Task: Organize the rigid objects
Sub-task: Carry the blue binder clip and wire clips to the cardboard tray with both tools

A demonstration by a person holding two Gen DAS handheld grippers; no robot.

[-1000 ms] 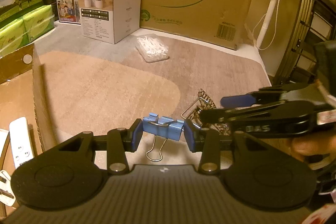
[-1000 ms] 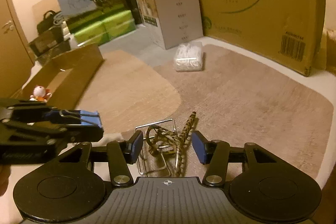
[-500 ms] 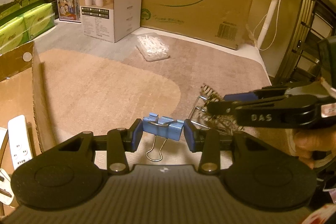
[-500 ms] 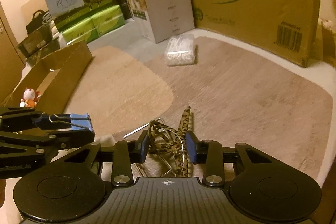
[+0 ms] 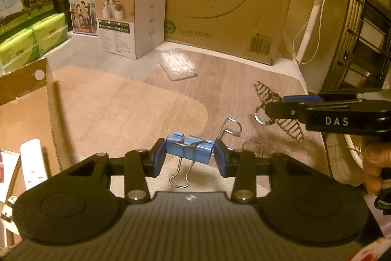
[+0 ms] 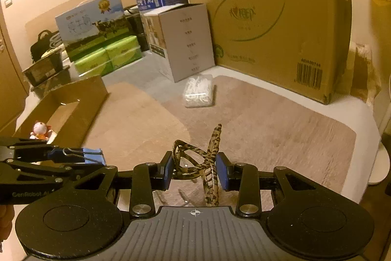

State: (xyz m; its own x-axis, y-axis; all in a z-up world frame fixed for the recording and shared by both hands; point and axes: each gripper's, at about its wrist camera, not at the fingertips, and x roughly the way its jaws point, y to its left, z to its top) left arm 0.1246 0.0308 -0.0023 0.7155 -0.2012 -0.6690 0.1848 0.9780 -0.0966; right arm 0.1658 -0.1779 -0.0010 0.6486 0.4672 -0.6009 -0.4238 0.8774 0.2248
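Note:
My left gripper point(image 5: 190, 151) is shut on a blue binder clip point(image 5: 188, 147), held above the mat with its wire handle hanging down. The clip also shows in the right wrist view point(image 6: 91, 155) at the left. My right gripper point(image 6: 194, 168) is shut on a leopard-print hair claw clip point(image 6: 202, 160), lifted off the mat. In the left wrist view the claw clip point(image 5: 267, 96) hangs from the right gripper point(image 5: 278, 108) at the right. A wire hook point(image 5: 231, 126) lies on the mat below.
An open cardboard box point(image 6: 73, 99) stands at the left with a small toy figure point(image 6: 40, 130) and a white remote point(image 5: 33, 163) in it. A clear packet of white pieces point(image 6: 198, 91) lies on the mat. Big cartons point(image 6: 268, 23) line the back.
My right gripper closed on the hair claw clip and lifted it off the wire hook, which stays on the mat. My left gripper kept hold of the binder clip.

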